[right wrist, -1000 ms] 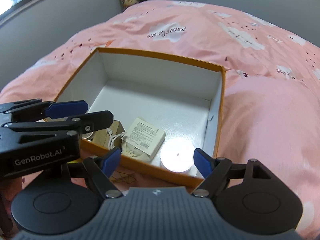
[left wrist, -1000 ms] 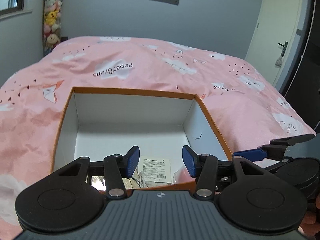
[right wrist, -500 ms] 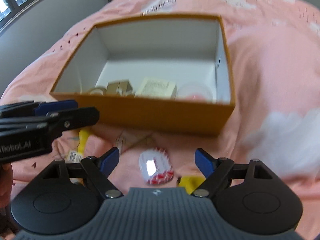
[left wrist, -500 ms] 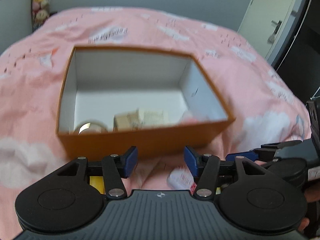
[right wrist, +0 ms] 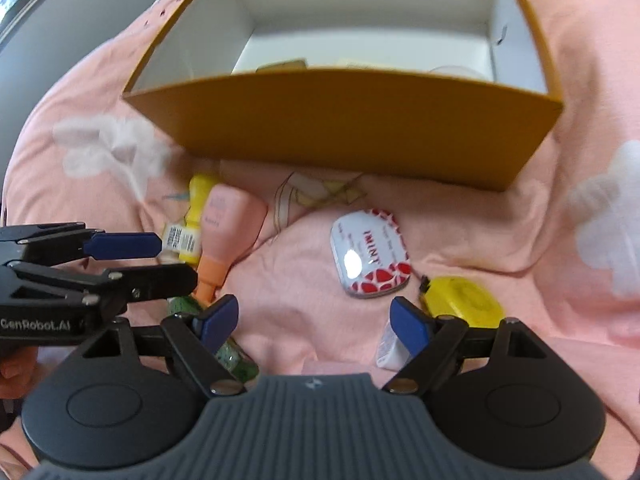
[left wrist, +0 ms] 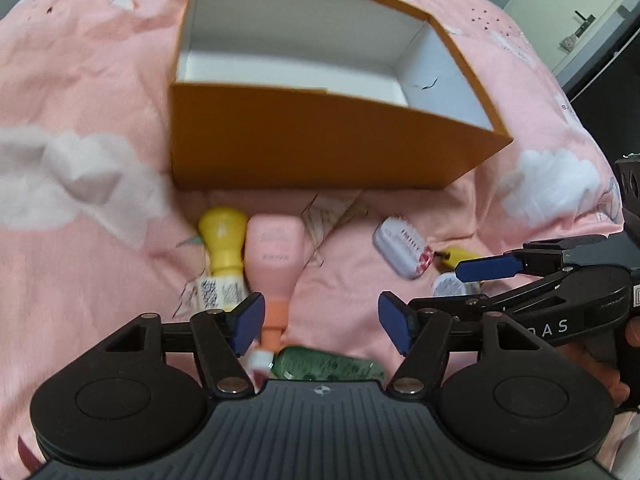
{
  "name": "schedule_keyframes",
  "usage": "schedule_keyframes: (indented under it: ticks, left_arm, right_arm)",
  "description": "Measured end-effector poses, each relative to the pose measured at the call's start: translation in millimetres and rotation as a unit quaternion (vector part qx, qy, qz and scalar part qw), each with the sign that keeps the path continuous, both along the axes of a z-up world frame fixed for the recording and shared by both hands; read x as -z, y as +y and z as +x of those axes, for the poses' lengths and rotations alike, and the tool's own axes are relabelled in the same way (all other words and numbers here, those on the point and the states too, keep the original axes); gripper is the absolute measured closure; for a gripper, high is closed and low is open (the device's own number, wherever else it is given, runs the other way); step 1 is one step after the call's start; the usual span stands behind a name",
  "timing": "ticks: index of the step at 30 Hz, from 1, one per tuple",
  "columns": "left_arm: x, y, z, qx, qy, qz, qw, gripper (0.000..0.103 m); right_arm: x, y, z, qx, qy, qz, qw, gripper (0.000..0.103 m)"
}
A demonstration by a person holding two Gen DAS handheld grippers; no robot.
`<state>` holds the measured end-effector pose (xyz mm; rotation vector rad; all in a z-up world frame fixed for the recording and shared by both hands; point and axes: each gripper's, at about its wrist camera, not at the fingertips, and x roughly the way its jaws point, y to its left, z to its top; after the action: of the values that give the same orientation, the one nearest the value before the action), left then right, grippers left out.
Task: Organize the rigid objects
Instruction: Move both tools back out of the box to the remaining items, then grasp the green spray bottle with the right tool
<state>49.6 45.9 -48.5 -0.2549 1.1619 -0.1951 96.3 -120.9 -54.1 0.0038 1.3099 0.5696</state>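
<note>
My left hand-held gripper (left wrist: 321, 322) and right hand-held gripper (right wrist: 311, 320) both hang wide and empty over the bed (right wrist: 460, 240). A few things already lie in the orange box (right wrist: 352, 120) — most remain outside. The pink bottle (left wrist: 274, 256) lies just ahead of my left fingers, the mint tin (right wrist: 369, 254) just beyond my right — yellow tape measure (right wrist: 464, 302) beside it.

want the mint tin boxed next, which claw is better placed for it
Right. The mint tin lies just ahead of the open right claw, nearly between its fingers. The left claw, also open, faces the pink bottle.
</note>
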Motion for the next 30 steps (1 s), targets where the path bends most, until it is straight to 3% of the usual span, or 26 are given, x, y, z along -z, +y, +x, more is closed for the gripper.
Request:
schedule_keyframes:
  ticks: [4,11,19,26,30]
  left_arm:
    - [-0.4,9.1,-5.2,-0.003,0.003,-0.003,1.0,0.024]
    - [0.0,15.4,-21.2,0.056,0.012,0.016,0.9982,0.023]
    - [2.9,0.5,-27.1,0.125,0.024,0.076,0.989,0.026]
    - [7.0,-6.0,-30.2,0.169,0.044,0.117,0.9777,0.029]
    - [7.3,-4.6,-29.6,0.172,0.046,0.117,0.977,0.029]
  right_arm:
    - [5.3,3.4,-0.9,-0.016,0.01,-0.005,1.0,0.021]
    - [13.3,12.8,-4.6,-0.04,0.025,-0.012,0.999,0.026]
    - [14.8,23.7,-10.3,-0.081,0.043,0.019,0.996,0.034]
    - [14.8,53.6,-21.0,-0.18,0.037,0.012,0.983,0.038]
    - [20.3,69.5,-22.2,-0.236,0.039,-0.005,0.971,0.045]
